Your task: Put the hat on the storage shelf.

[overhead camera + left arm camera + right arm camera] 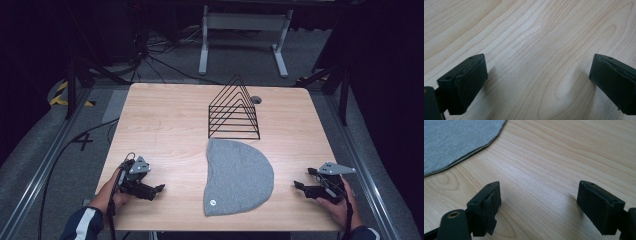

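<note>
A grey knit beanie (237,175) lies flat on the wooden table (165,125), its rounded edge toward the right, a small white tag near its front corner. Its curved edge also shows as grey beanie fabric (456,140) at the top left of the right gripper view. Behind it stands a black wire rack (233,110) with triangular dividers. My left gripper (157,190) rests low at the front left, jaws wide apart over bare wood (536,70). At the front right my right gripper (300,179) is open too, with nothing between its jaws, a short way from the beanie.
A round cable hole (256,99) sits in the table behind the rack. Beyond the table are a white frame (245,35), cables on the floor and dark stands at both sides.
</note>
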`<state>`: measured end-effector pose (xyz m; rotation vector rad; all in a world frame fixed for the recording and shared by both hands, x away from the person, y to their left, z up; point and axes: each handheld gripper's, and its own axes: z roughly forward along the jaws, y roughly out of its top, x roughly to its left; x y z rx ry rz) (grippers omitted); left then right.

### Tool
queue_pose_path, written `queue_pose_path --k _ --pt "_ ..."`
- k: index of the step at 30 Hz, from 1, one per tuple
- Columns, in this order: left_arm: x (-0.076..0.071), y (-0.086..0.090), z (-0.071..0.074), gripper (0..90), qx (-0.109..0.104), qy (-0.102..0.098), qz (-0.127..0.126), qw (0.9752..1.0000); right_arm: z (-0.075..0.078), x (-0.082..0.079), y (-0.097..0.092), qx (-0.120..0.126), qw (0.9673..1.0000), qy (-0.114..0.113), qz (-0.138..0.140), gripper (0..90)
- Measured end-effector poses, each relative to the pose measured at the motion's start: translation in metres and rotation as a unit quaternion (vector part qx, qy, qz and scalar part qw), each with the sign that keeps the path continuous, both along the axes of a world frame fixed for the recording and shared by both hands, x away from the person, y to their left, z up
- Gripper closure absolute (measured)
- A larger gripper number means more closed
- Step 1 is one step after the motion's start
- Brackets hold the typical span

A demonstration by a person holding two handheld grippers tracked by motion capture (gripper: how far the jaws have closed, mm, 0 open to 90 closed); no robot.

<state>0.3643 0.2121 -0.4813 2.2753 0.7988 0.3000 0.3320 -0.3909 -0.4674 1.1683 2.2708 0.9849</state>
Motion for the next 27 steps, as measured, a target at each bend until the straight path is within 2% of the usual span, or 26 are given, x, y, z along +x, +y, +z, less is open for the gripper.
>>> queue_pose_path --k 1,2,3,5,8,9,11,13,14,15,18,20,23,25,26,27 --pt "0.001 -0.001 0.002 1.5 0.006 0.008 -0.002 0.9999 0.0 0.0 0.0 0.0 1.0 0.0 0.0 19.4" --pt "0.002 -0.002 0.002 1.9 0.008 0.005 -0.007 0.9999 0.0 0.0 0.0 0.001 1.0 0.001 0.0 19.1" --pt "0.001 -0.003 0.002 3.0 0.007 0.009 -0.006 0.9999 0.0 0.0 0.0 0.003 1.0 0.002 -0.001 19.0" --pt "0.002 -0.004 0.001 3.9 0.002 0.001 -0.013 0.9999 0.0 0.001 0.001 0.002 1.0 0.002 -0.002 18.8" --pt "0.003 -0.004 0.002 3.9 0.004 0.001 -0.016 0.9999 0.0 0.002 0.001 0.002 1.0 0.004 -0.005 18.6" --pt "0.004 -0.004 0.002 3.9 0.006 -0.001 -0.025 0.9997 0.0 0.003 0.002 0.002 1.0 0.004 -0.007 18.1" --pt "0.007 -0.002 0.004 4.7 0.012 0.01 -0.042 0.999 0.001 0.004 0.003 -0.003 0.9999 0.005 -0.009 18.0" --pt "0.012 -0.003 0.012 13.0 0.026 0.018 -0.048 0.9983 0.003 0.005 0.003 -0.009 0.9999 0.011 -0.009 23.9" --pt "0.012 -0.003 0.012 21.8 0.026 0.018 -0.048 0.9983 0.003 0.005 0.003 -0.009 0.9999 0.011 -0.009 23.9" --pt "0.015 -0.006 0.012 23.8 0.026 0.016 -0.056 0.998 0.009 0.005 0.002 -0.015 0.9994 0.026 -0.016 38.7" --pt "0.018 -0.012 0.012 26.1 0.019 0.02 -0.067 0.9974 0.01 0.006 0.004 -0.018 0.9992 0.029 -0.023 40.1" --pt "0.022 -0.02 0.016 29.4 0.013 0.01 -0.082 0.9965 0.011 0.004 0.006 -0.006 0.9995 0.03 -0.001 41.9" --pt "0.03 -0.032 0.024 31.0 -0.006 0.001 -0.096 0.9954 0.017 -0.002 0.012 0.001 0.9999 0.014 0.002 48.5" --pt "0.034 -0.042 0.029 31.6 -0.01 -0.01 -0.101 0.9948 0.025 -0.006 0.021 0.017 0.9997 0.003 0.015 56.0" --pt "0.034 -0.042 0.029 31.9 -0.01 -0.01 -0.101 0.9948 0.028 -0.007 0.027 0.015 0.9995 -0.002 0.026 58.3" --pt "0.037 -0.05 0.031 31.9 -0.017 -0.011 -0.107 0.994 0.028 -0.007 0.027 0.015 0.9995 -0.002 0.026 58.3"
